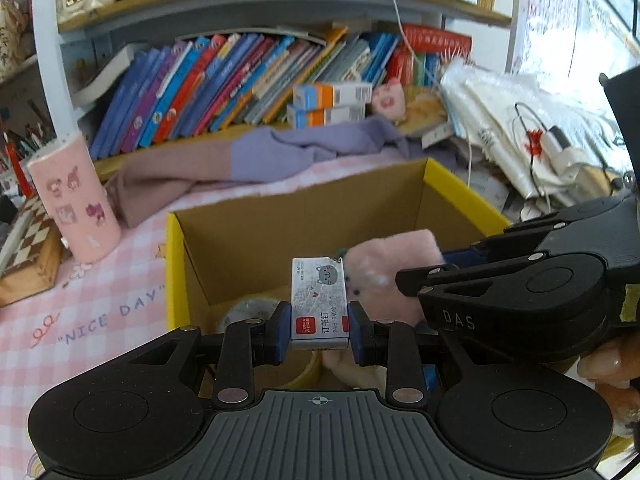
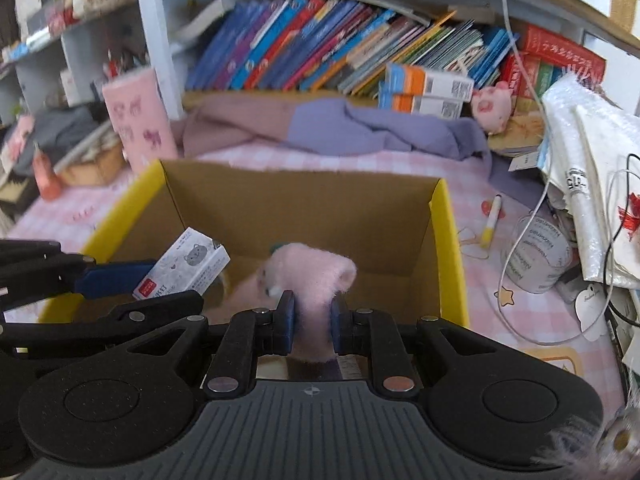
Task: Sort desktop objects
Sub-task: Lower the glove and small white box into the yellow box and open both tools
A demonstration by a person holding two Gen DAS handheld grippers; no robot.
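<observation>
**Both hands loaded, box below**

The left gripper (image 1: 319,330) clamps a staple box (image 1: 319,308); the right gripper (image 2: 313,322) pinches a pink plush toy (image 2: 310,276). Both hang over the yellow-rimmed carton (image 2: 448,240). Best, I'd judge, to lower each inside the walls before letting go, one beside the other.

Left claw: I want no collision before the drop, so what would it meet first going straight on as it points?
Probably the cardboard box's inner floor or far wall; the left claw, holding the staple box, points into it. Depth unclear.
</observation>
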